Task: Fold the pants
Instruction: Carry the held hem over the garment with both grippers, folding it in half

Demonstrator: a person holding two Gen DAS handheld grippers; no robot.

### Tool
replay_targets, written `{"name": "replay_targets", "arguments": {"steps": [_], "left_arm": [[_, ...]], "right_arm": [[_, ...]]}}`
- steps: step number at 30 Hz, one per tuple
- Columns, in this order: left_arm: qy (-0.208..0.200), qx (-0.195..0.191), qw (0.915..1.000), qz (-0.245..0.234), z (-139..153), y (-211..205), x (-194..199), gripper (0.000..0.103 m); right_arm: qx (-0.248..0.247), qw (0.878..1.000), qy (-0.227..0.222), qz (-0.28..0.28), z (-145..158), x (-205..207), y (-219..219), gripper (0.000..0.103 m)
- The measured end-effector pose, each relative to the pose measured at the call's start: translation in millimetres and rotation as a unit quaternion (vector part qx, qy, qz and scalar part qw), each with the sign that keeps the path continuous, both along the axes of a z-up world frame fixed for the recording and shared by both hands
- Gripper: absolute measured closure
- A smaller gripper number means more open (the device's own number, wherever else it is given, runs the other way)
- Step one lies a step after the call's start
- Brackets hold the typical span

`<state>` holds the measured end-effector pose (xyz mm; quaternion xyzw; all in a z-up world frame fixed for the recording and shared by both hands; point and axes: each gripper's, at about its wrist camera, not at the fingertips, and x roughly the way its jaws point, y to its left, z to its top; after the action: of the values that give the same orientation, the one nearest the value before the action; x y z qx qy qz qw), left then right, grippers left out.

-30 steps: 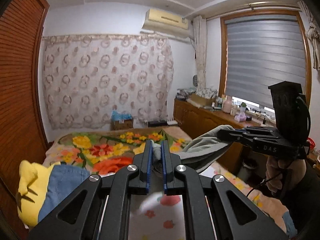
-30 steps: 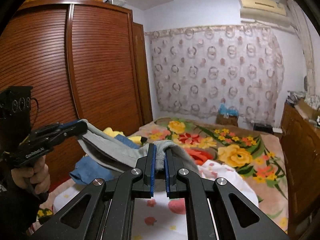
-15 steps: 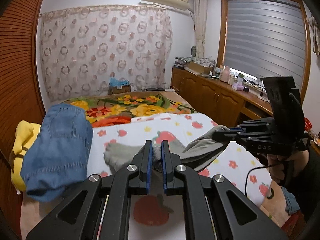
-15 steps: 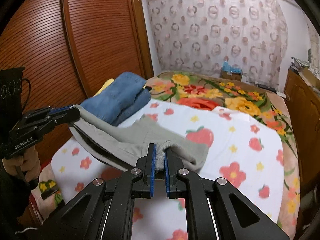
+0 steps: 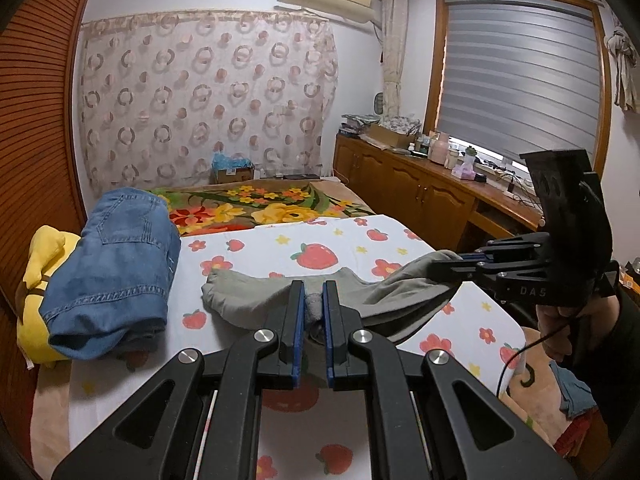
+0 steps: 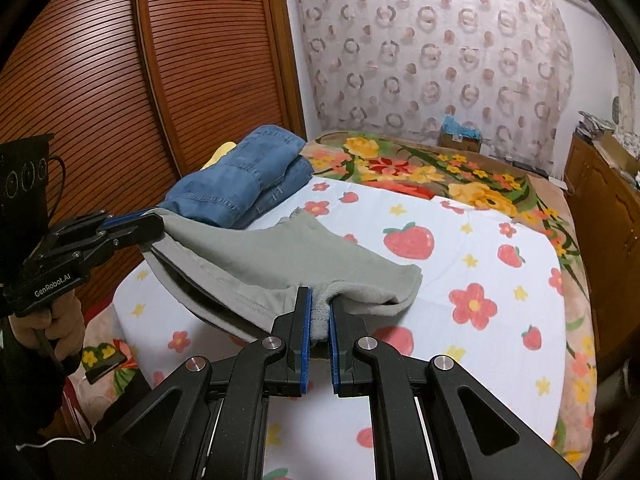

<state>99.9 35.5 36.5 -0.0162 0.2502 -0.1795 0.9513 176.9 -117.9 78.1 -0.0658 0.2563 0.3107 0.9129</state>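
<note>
Grey pants hang stretched between my two grippers over the strawberry-print sheet, their far end resting on it. My left gripper is shut on one edge of the grey pants. My right gripper is shut on the other edge. In the left wrist view the right gripper shows at the right, clamping the cloth. In the right wrist view the left gripper shows at the left, doing the same.
Folded blue jeans lie on a yellow cushion at the bed's left side, by the wooden wardrobe doors. A floral blanket covers the far end. A wooden cabinet with clutter runs along the right.
Both grippers have come down and forward with the grey pants, from held high in the air to low over the sheet, where the far part now rests.
</note>
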Motion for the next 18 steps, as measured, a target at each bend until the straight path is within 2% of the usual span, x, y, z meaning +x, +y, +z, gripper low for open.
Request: {"name": "replay_targets", "arguments": {"steps": [18], "left_arm": [[0.021, 0.007, 0.9998, 0.001, -15, 1, -19, 0.093]], "right_arm": [[0.004, 1.0, 0.013, 0.016, -24, 10, -6, 0.095]]}}
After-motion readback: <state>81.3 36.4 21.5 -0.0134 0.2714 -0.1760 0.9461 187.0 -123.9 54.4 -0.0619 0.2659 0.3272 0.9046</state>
